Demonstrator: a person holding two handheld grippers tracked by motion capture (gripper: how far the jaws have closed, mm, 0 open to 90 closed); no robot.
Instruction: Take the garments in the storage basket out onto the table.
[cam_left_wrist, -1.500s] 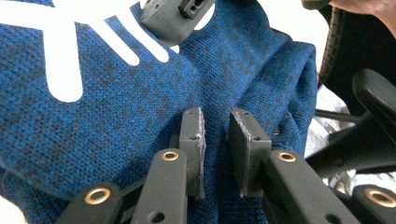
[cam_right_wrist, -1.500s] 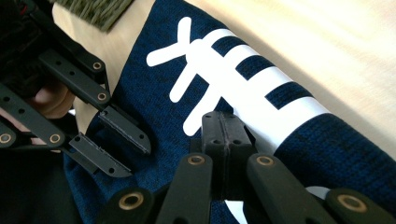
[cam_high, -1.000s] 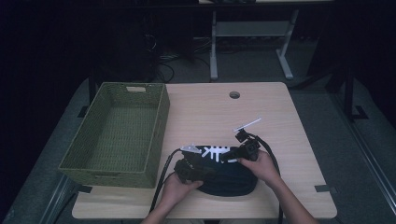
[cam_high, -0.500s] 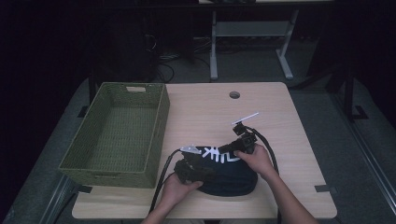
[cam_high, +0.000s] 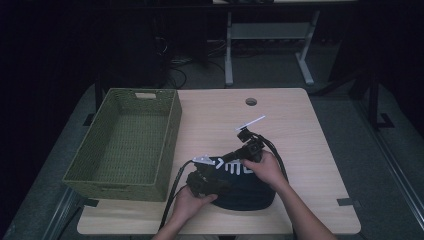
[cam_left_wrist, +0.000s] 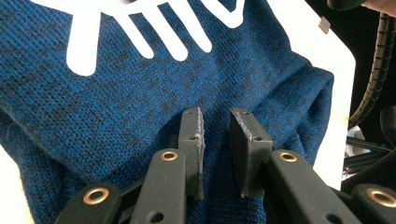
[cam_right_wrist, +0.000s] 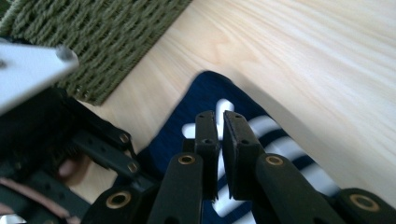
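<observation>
From above, a folded dark blue sweater (cam_high: 245, 187) with white lettering lies on the near part of the wooden desk (cam_high: 295, 130), just right of a woven green basket (cam_high: 125, 145) that stands at the desk's left side. The left gripper (cam_high: 212, 182) rests at the sweater's left edge, held by the person's left hand (cam_high: 192, 202), and the right gripper (cam_high: 235, 157) sits over the sweater's far edge under the right hand (cam_high: 267, 167), pointing leftward. In the left gripper view, its two fingers (cam_left_wrist: 192, 140) stand a narrow gap apart, pressed down against the blue knit, with a ridge of the fabric lying between them; I cannot tell whether they actually pinch it. The white print shows beyond them, and pale desk beyond the sweater's edge. In the right gripper view, its fingers (cam_right_wrist: 208, 135) are nearly together, having just parted a little, and hover over the white stripes on the sweater with nothing between them. The basket's wall sits at upper left there, with the left gripper dark below it.
</observation>
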